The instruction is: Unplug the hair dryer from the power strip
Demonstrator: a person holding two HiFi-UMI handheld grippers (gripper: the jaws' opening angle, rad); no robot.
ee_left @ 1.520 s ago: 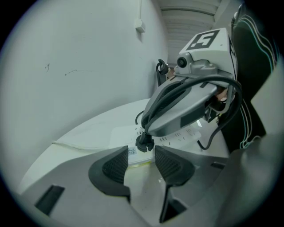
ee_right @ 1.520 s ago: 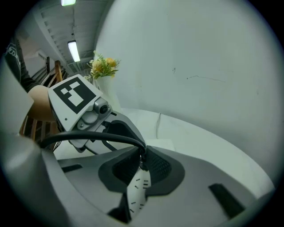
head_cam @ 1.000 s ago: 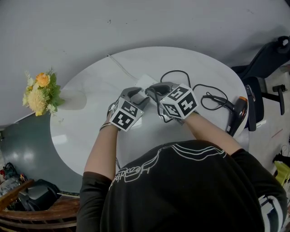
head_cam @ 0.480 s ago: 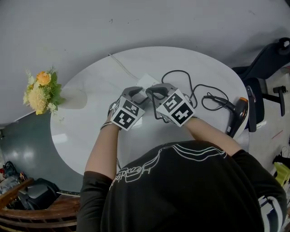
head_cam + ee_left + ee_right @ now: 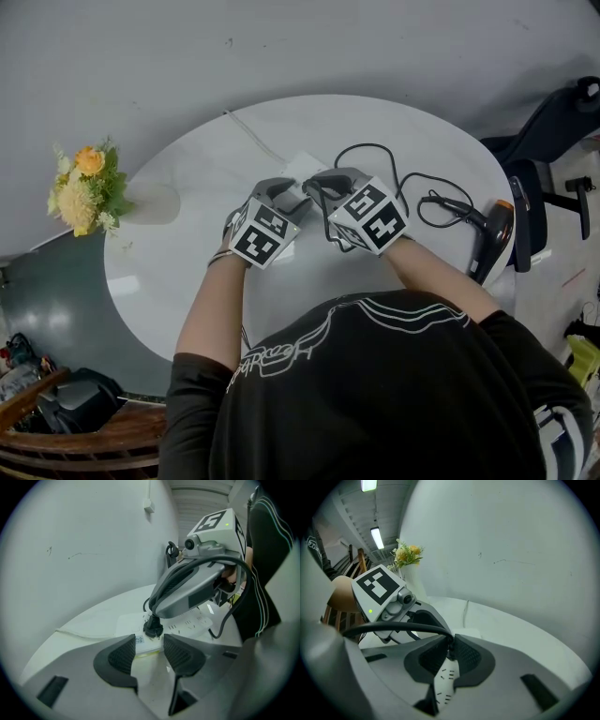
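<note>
A white power strip [image 5: 302, 167] lies on the round white table [image 5: 187, 281]. A black plug [image 5: 153, 627] sits in the socket at its near end, and its black cord [image 5: 412, 192] loops right to the black and orange hair dryer [image 5: 489, 236] at the table's right edge. My right gripper [image 5: 317, 183] is shut on the plug, with the strip [image 5: 445, 686] showing below its pads. My left gripper [image 5: 149, 651] straddles the strip's end [image 5: 140, 643], its pads against both sides.
A vase of yellow flowers [image 5: 84, 192] stands at the table's left edge. The strip's white cable [image 5: 246, 136] runs off the far edge. A black office chair [image 5: 553, 131] stands to the right of the table. The person's body is at the near edge.
My right gripper tipped slightly left and came back right. The plug stays seated in the strip, and the left gripper has not moved.
</note>
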